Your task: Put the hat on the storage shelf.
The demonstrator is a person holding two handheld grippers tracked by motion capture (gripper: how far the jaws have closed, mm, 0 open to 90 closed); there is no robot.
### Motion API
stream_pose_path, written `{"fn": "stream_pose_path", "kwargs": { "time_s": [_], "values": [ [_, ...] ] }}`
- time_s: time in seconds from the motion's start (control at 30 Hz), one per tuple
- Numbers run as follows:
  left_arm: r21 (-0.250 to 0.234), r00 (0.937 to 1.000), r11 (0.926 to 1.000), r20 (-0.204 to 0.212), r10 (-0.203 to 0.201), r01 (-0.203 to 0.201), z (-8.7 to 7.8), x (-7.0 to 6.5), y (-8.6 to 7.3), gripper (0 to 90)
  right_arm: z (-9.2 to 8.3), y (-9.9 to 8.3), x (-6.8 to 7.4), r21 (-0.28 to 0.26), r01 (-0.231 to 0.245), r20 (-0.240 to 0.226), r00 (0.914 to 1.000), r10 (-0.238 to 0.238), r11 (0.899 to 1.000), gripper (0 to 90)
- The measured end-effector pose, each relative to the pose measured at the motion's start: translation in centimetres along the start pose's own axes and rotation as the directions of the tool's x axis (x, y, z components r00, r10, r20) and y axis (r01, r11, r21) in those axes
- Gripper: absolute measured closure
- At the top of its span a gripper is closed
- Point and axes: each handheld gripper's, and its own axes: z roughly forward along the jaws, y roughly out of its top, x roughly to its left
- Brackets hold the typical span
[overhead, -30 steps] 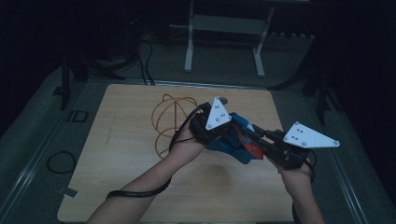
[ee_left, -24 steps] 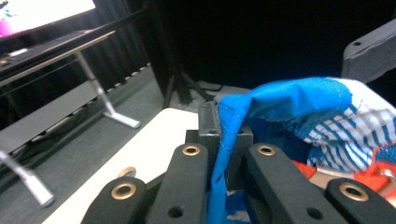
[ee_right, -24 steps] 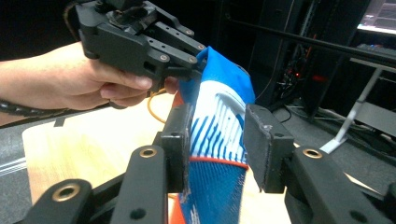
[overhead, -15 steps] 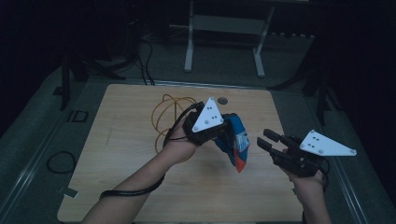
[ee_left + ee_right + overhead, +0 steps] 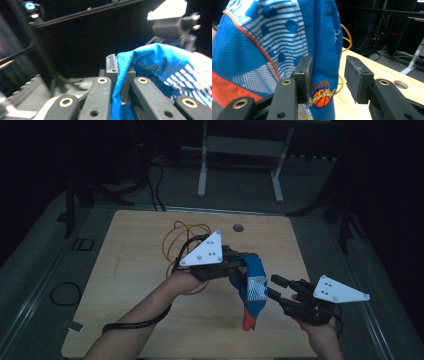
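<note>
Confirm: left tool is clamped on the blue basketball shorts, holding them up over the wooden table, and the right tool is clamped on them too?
Not quite. The right tool is open: in the right gripper view its jaws stand apart, having just been opening, beside the blue basketball shorts. The left tool alone is clamped on them, over the wooden table.

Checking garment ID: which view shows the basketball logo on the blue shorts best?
Right gripper view: the basketball logo on the blue shorts is close and sharp between the open jaws. The high view shows the shorts hanging, logo too small to tell. The left gripper view shows pinched blue fabric.
</note>
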Motion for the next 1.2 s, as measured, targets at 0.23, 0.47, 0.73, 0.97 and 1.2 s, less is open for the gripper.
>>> {"fn": "stream_pose_path", "kwargs": {
  "time_s": [0.23,0.47,0.73,0.97,1.2],
  "values": [
    [-0.08,0.9867,0.9967,0.163,0.003,0.01,-0.7,0.2,-0.9,88.9,0.2,0.2,1.2,-0.022,0.006,-0.053,0.9986,-0.007,1.0,54.3],
    [-0.133,0.9753,0.9894,0.219,-0.029,0.059,-0.9,0.5,-1.2,88.9,1.1,0.3,2.1,-0.029,0.008,-0.09,0.9959,-0.01,1.0,50.2],
    [-0.147,0.9781,0.9873,0.206,-0.03,0.061,-0.8,0.1,-1.0,88.9,2.2,0.5,2.9,-0.053,-0.002,-0.133,0.9911,-0.005,0.999,46.2],
    [-0.146,0.9791,0.9875,0.201,-0.029,0.06,-0.7,0.0,-1.0,88.8,3.1,0.7,3.0,-0.043,-0.002,-0.064,0.9979,-0.001,0.999,65.9],
    [-0.111,0.9863,0.9928,0.163,-0.026,0.044,-1.3,0.3,-1.3,88.8,3.0,0.8,2.5,-0.046,0.013,-0.003,0.9999,-0.013,0.999,89.3]
  ]
}}
